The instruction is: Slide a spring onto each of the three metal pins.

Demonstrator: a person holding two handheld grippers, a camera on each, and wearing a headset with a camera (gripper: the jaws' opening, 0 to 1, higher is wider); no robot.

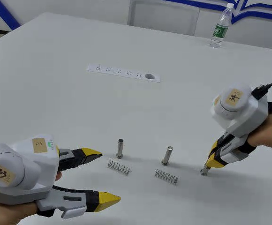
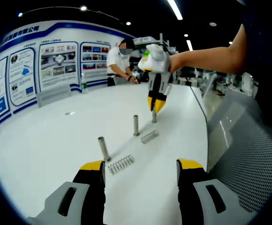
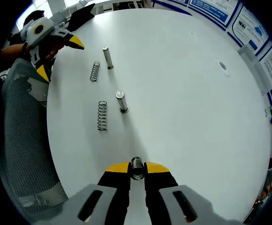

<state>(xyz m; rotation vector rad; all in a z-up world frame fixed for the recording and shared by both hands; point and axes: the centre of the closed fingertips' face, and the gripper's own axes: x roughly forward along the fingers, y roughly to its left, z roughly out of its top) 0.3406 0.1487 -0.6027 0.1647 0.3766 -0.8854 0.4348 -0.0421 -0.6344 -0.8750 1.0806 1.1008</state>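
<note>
White surface (image 1: 56, 93) under everything

Left tool (image 1: 110, 176) at near left, jaws spread wide, nothing between

Right tool (image 1: 213, 161) at near right, tips angled down to surface, clamped on upright spring (image 3: 136, 168)

Power strip (image 1: 123, 73) flat at mid-surface

Bottle (image 1: 221, 26) upright at far edge, contents unclear

Two pins (image 1: 120, 148) (image 1: 167, 155) upright between tools, both bare

Two loose springs (image 1: 118, 167) (image 1: 166, 176) lying flat, one just in front of each pin
</note>
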